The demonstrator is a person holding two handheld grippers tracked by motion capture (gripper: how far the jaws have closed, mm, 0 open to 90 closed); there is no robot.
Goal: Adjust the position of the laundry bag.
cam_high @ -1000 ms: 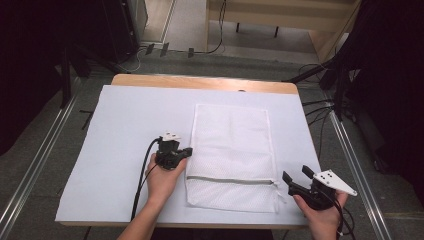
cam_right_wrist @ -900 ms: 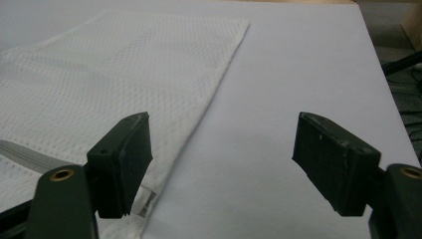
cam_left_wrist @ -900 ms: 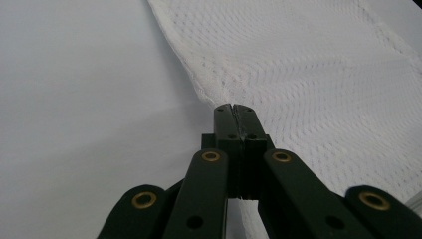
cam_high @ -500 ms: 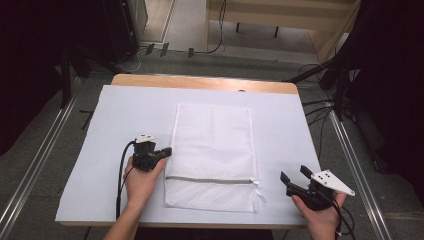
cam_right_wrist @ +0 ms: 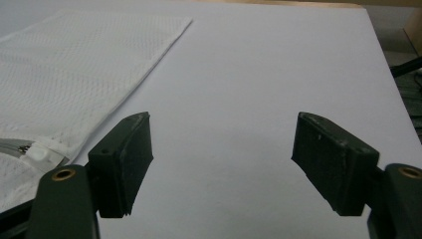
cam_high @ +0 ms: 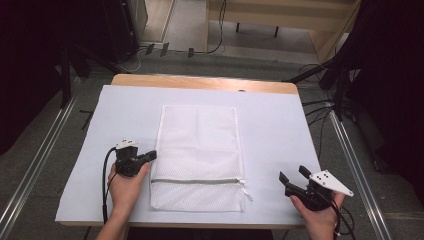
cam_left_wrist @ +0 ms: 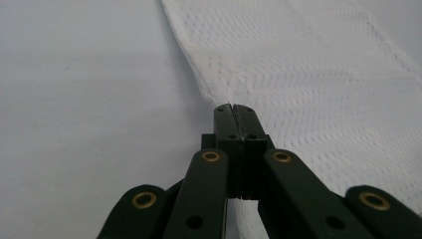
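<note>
Mesh bag [cam_left_wrist: 318,74] edge under the shut left tongs [cam_left_wrist: 233,110], grip indiscernible

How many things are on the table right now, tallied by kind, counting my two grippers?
Mesh laundry bag, white, zipped, flat on the sheet: 1
Sheet covering the table, pale: 1
Grippers, black: 2, left gripper shut on the bag's edge, right gripper open over bare sheet
Total: 4

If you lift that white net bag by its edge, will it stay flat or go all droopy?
Probably droopy: the mesh bag looks thin and soft, lying flat. Likely light too, as the left tool pinches just its edge. The zipper end may hang lower.
</note>
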